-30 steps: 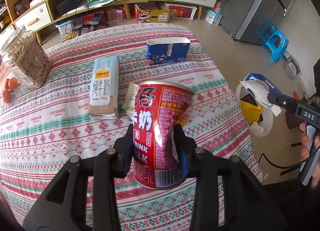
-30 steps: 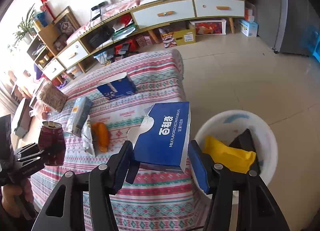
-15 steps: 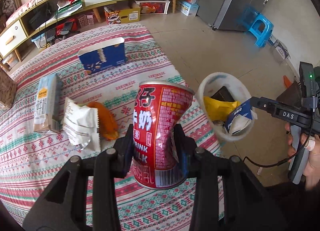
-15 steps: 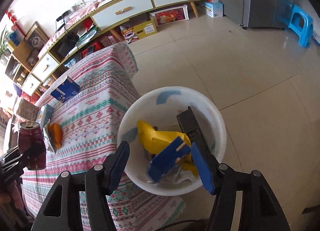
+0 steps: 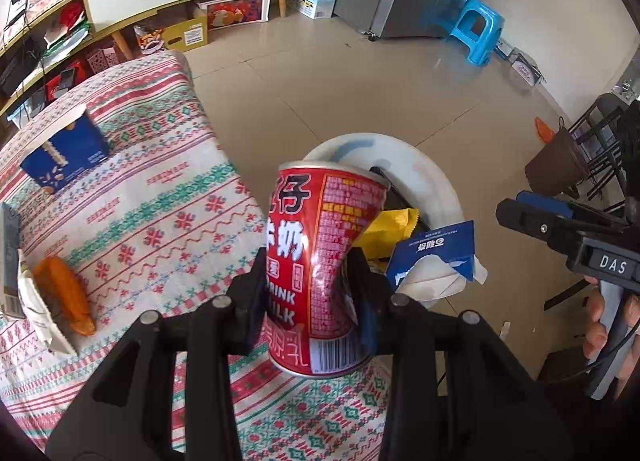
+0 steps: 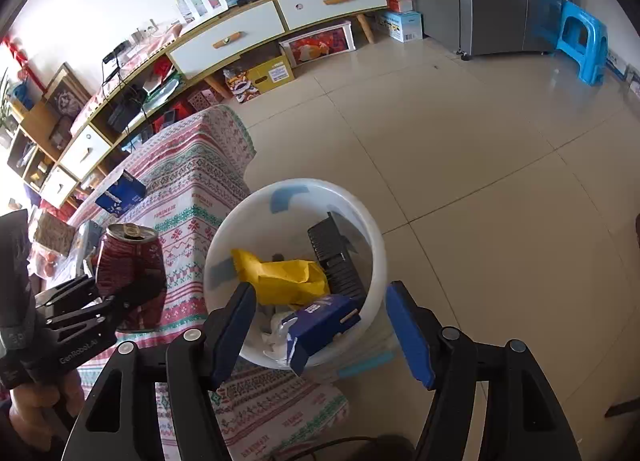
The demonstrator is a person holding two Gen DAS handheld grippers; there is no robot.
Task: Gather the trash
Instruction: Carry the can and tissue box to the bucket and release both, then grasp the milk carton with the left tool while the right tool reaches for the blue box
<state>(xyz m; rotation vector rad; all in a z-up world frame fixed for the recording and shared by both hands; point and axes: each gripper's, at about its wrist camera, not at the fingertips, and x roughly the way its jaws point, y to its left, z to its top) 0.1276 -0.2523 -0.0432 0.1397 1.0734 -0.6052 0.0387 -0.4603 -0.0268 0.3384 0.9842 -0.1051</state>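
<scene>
In the left wrist view the red can (image 5: 326, 261) hides much of the white bin (image 5: 436, 185) and part of the yellow wrapper (image 5: 390, 231) inside it. A grey carton (image 5: 10, 257) at the left of the surface (image 5: 160, 197) is cut off by the picture's edge. The can's small print is too fine to read, and the right gripper (image 6: 320, 335) covers the bin's near rim

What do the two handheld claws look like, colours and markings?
Both are matte black plastic linkages with silver pivot screws. The right claw has blue rubber pads and white "DAS" lettering. The left claw has dark pads and reads "GenRobot.AI". A thin black cable trails from the right handle.
</scene>
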